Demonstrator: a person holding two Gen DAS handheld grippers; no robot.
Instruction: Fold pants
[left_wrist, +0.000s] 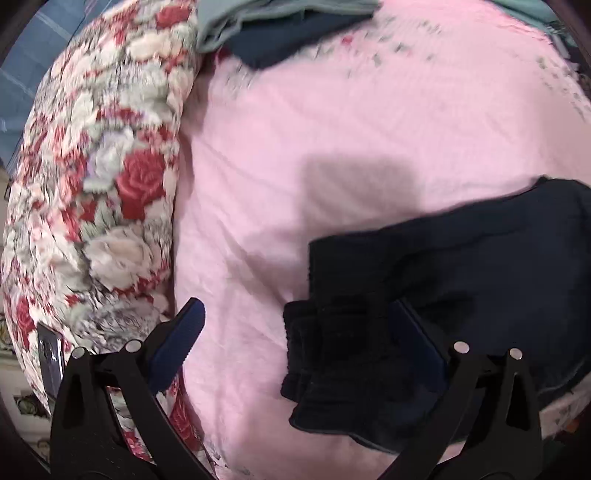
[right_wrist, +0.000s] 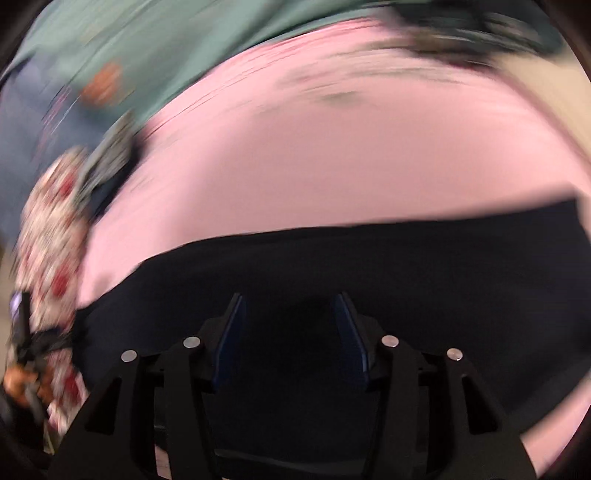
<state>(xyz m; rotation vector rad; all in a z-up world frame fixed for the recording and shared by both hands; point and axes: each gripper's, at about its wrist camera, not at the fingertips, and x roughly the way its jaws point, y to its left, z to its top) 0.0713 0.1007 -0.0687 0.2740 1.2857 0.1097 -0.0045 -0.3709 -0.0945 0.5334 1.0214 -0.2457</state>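
The pants (left_wrist: 443, 295), dark navy and already folded into a thick bundle, lie on the pink bedsheet (left_wrist: 332, 129) near your edge of the bed. Your left gripper (left_wrist: 295, 325) has its fingers spread wide; the bundle's gathered end lies between them, against the right finger, unpinched. Your right gripper (right_wrist: 291, 321) hangs over the dark cloth, fingers partly apart, nothing pressed between them; that view is badly blurred. A floral quilt (left_wrist: 103, 184) lies beside the sheet. No containers or readable writing show.
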